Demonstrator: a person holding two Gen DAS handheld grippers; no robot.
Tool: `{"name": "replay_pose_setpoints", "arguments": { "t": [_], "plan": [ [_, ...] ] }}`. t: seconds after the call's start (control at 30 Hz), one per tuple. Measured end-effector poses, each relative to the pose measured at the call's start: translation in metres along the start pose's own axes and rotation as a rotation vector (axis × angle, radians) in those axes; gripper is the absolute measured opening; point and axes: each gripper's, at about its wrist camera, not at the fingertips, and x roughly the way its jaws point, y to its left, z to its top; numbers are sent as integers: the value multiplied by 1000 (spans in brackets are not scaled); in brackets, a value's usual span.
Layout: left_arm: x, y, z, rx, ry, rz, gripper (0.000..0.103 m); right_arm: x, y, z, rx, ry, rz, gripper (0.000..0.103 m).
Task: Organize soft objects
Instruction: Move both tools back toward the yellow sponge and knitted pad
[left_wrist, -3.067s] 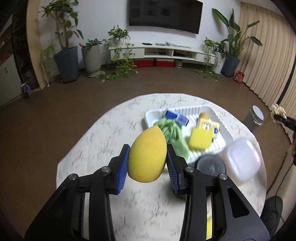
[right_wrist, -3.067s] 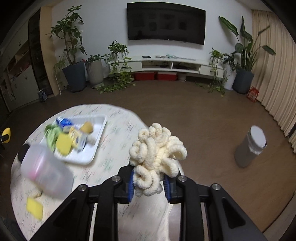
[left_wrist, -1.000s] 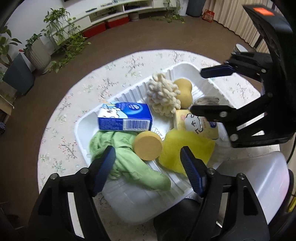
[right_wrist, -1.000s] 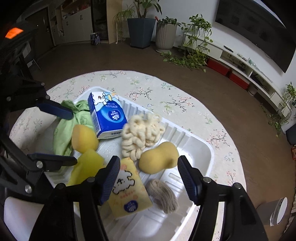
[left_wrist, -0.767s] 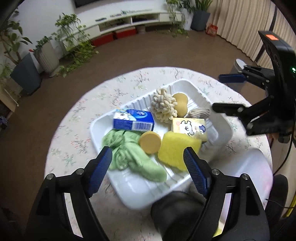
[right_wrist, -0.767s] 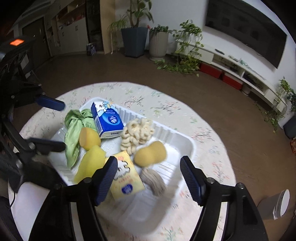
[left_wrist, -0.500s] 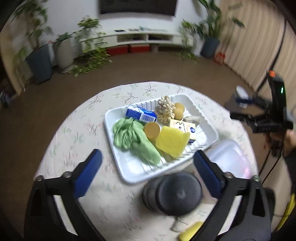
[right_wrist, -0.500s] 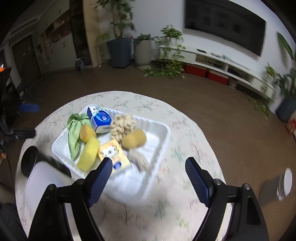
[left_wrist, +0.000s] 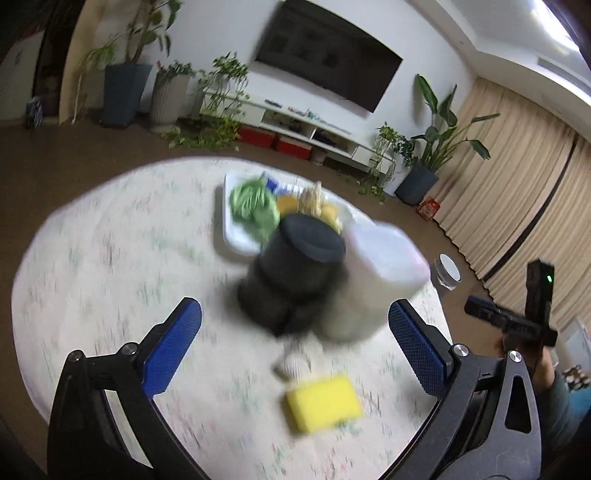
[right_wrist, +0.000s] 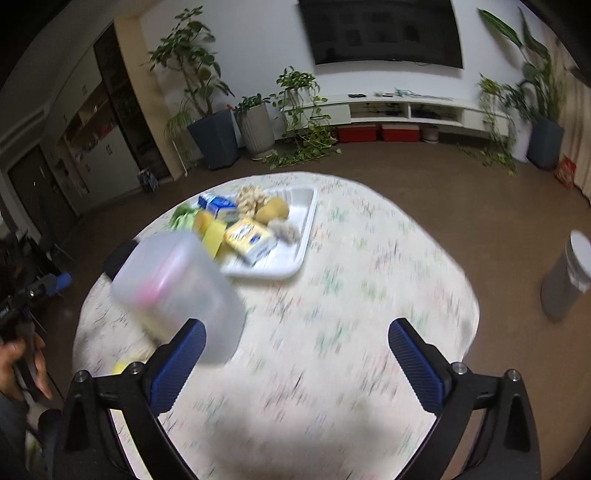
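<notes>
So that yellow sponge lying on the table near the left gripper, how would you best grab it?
Probably from above, closing on its two long side faces. The yellow sponge lies flat on the table, a low soft block with clear space around it. The left gripper is nearest, jaws wide open and empty; they have just been opening.

Dim indoor light; heavy motion blur across the table (left_wrist: 110, 258); fisheye bending and dark vignetting toward all edges.

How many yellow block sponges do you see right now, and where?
2. One yellow sponge lies loose on the table near the left gripper; another sits in the white tray. More may be hidden behind the containers.
</notes>
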Motion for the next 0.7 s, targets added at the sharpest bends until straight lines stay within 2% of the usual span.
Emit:
{"name": "replay_pose_setpoints", "arguments": {
  "t": [0.13,0.3,0.43,0.53,0.7],
  "plan": [
    [-1,6,-40,-77,43,-12,103,-7,26,-51,11,10,37,102],
    [-6,-2,-77,-65,98,11,103,-12,58,-94,6,10,67,102],
    [-20,-4,-102,-94,87,65,103,-13,85,-117,-25,17,90,102],
    [-32,-8,-113,-103,61,74,103,-12,105,-131,-62,25,94,102],
    [-47,-32,-123,-13,25,78,103,-8,138,-144,-100,17,107,102]
  ]
}}
